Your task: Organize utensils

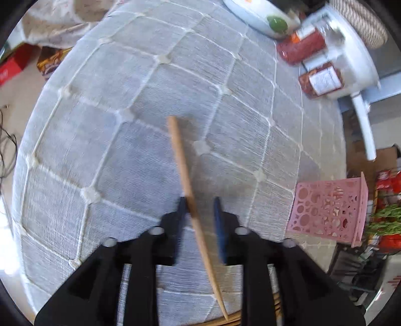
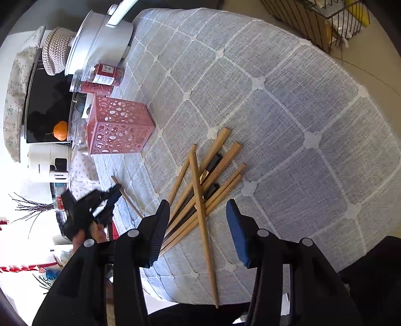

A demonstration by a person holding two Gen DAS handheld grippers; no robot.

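Note:
My left gripper (image 1: 200, 205) is shut on a wooden chopstick (image 1: 183, 165) and holds it above the grey checked tablecloth (image 1: 125, 150). It also shows in the right wrist view (image 2: 115, 193), with its chopstick (image 2: 127, 198) sticking out. A pink perforated holder (image 1: 330, 213) stands to its right at the table edge; the right wrist view shows the holder (image 2: 117, 125) at the far left. My right gripper (image 2: 198, 213) is open over a pile of several wooden and dark chopsticks (image 2: 208, 175) lying on the cloth.
A white pot (image 2: 100, 37), red-filled jars (image 2: 105, 75), a woven lid (image 2: 55, 50) and an orange (image 2: 60, 130) crowd the far left. A wire basket (image 2: 325, 20) stands beyond the table. A white dish (image 1: 260, 15) lies at the far edge.

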